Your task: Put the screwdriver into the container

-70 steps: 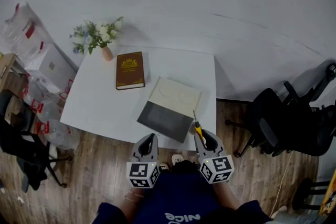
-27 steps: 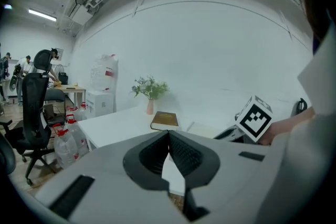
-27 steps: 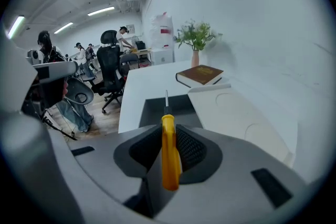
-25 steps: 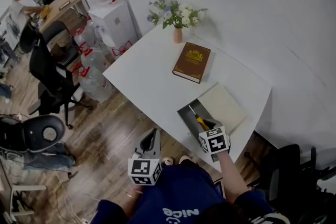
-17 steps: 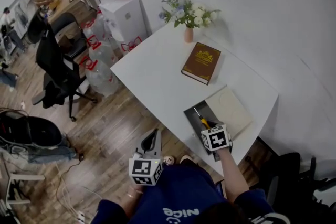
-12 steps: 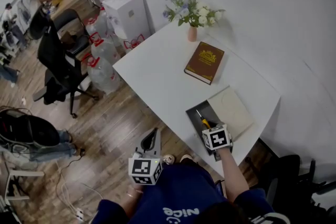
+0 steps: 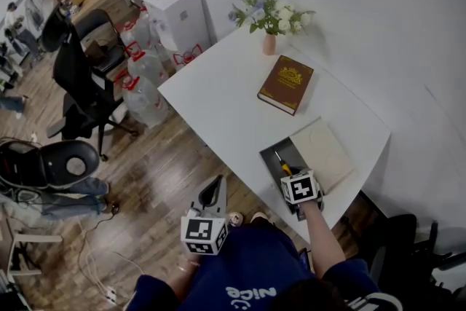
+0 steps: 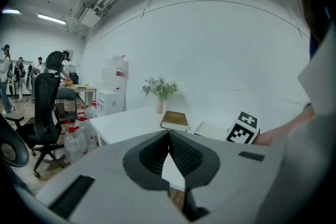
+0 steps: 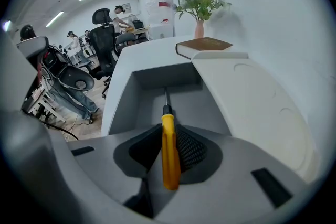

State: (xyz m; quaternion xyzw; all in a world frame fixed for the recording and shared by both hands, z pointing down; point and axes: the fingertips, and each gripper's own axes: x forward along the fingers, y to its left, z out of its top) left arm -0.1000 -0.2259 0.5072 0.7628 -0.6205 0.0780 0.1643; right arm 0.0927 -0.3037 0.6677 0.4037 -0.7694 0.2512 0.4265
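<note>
A: Screwdriver (image 9: 169, 149), where?

B: Yellow handle is sitting between the jaws of the right hand-held gripper (image 7: 291, 175). The jaws are standing partly apart and pressing on the handle from both sides. The metal shaft is pointing forward and down into the container (image 9: 126, 97).

A: In the container already?

B: The shaft is hanging inside the open grey compartment. Can't tell if the tip is touching the bottom. The handle is staying in the jaws, above the near wall.

A: Container itself?

B: Grey box, sitting at the near edge of the white surface (image 7: 218, 98). A cream lid (image 9: 252, 97) is covering the part just beside the opening.

A: Left side?

B: The left hand-held gripper (image 8: 169, 134) is hovering over the wooden floor (image 7: 153, 186), off the surface and well apart from the container. Its jaw tips are meeting, nothing between them.

A: Anything else?

B: A brown book (image 7: 285, 84) is lying beyond the container, near it, not touching. A vase of flowers (image 7: 269, 18) is standing at the far corner. Water jugs (image 7: 145, 76) are standing on the floor beside the surface.
</note>
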